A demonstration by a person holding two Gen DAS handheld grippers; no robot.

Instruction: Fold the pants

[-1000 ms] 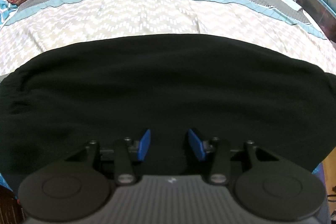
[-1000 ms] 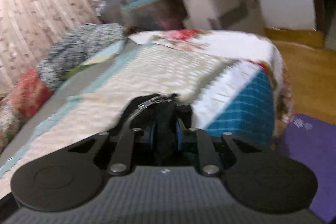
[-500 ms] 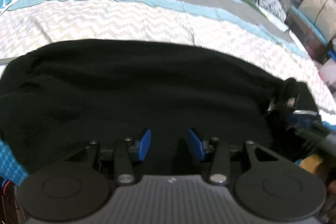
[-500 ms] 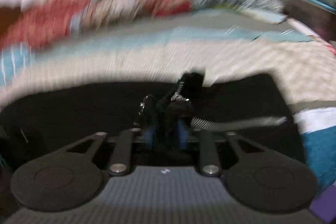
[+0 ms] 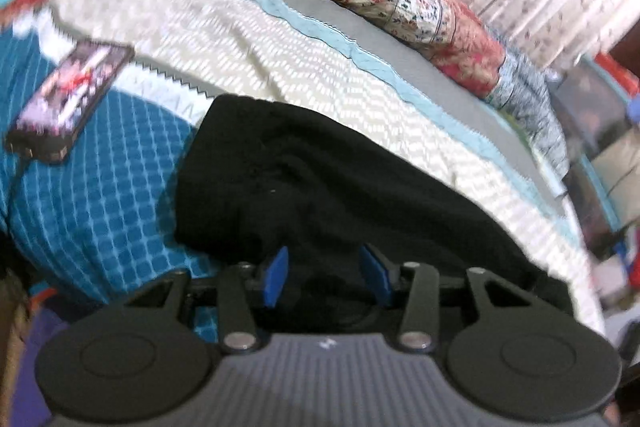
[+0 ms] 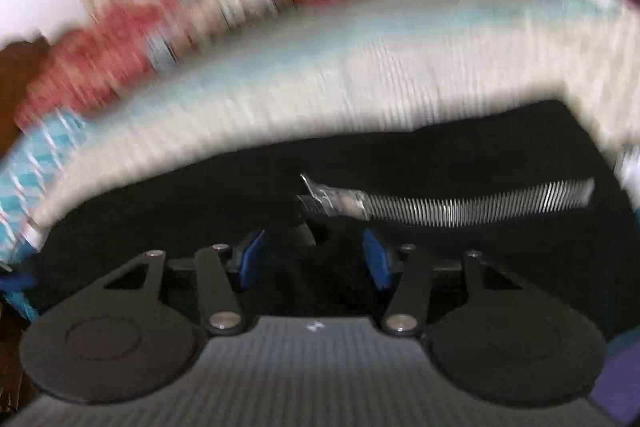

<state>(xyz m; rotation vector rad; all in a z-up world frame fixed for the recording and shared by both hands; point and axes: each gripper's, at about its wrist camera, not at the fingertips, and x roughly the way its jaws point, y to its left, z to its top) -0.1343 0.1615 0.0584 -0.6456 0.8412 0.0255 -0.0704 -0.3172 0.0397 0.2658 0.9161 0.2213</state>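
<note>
You have one pair of black fabric pants (image 5: 328, 195) on one bed with a cream, teal and grey patterned cover (image 5: 280, 55). One silver metal zipper (image 6: 460, 203) shows on the pants. One dark rectangular phone with a lit screen (image 5: 68, 103) lies on the cover. You hold two tools, the left tool (image 5: 326, 277) and the right tool (image 6: 316, 263), each with two blue pads.

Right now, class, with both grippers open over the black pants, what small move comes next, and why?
Probably the left gripper closes on the black pants near their left edge: both it and the right gripper are open, and the zipper end already lies flat.
</note>
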